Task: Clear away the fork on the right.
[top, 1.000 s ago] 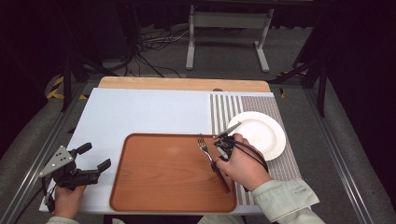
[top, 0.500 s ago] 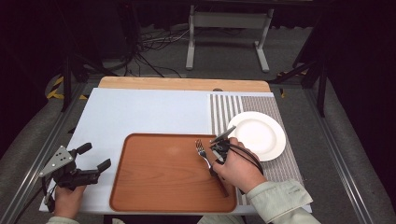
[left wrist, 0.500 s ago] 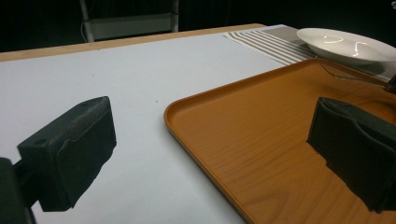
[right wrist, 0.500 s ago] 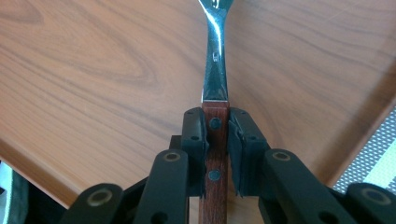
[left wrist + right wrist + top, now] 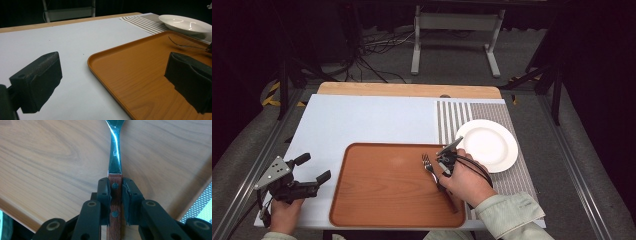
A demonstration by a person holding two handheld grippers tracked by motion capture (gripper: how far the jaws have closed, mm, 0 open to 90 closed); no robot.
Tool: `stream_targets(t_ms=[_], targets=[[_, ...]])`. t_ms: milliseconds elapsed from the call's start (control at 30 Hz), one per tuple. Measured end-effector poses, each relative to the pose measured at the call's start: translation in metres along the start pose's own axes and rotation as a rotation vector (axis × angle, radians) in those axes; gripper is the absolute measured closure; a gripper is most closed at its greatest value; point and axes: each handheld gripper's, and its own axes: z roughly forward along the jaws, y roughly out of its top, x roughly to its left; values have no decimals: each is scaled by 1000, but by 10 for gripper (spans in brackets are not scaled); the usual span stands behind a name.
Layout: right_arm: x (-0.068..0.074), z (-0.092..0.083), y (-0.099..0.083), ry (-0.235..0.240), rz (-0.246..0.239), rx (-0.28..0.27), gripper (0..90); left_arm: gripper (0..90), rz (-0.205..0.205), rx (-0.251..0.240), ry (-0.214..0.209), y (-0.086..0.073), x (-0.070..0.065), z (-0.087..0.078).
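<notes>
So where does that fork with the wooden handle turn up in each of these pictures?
High view: the steel fork with the reddish wooden handle lies over the right part of the brown wooden tray, held by the right tongs.
Left gripper view: its thin prongs show at far right, above the tray.
Right gripper view: centre, its handle clamped.
Shared landmark: the tray.

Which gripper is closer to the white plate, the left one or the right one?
Right. The right gripper, shut on the fork, is over the tray just beside the white plate. The left gripper is at the table's opposite side, beyond the tray.
</notes>
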Motion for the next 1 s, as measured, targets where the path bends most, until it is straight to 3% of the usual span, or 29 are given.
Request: stream_targets(t_ms=[467,733,900,1000], targets=[[-1,3,-1,9,17,28,757,18,-1,-1,1,0,0,0],[-2,-4,-1,24,-10,0,696,18,-1,-2,2,0,0,0],[-3,-9,-1,25,-34,-38,622,18,1,-4,2,0,-1,0],[-3,-14,0,38,-118,-117,445,18,1,-4,4,0,-1,0]])
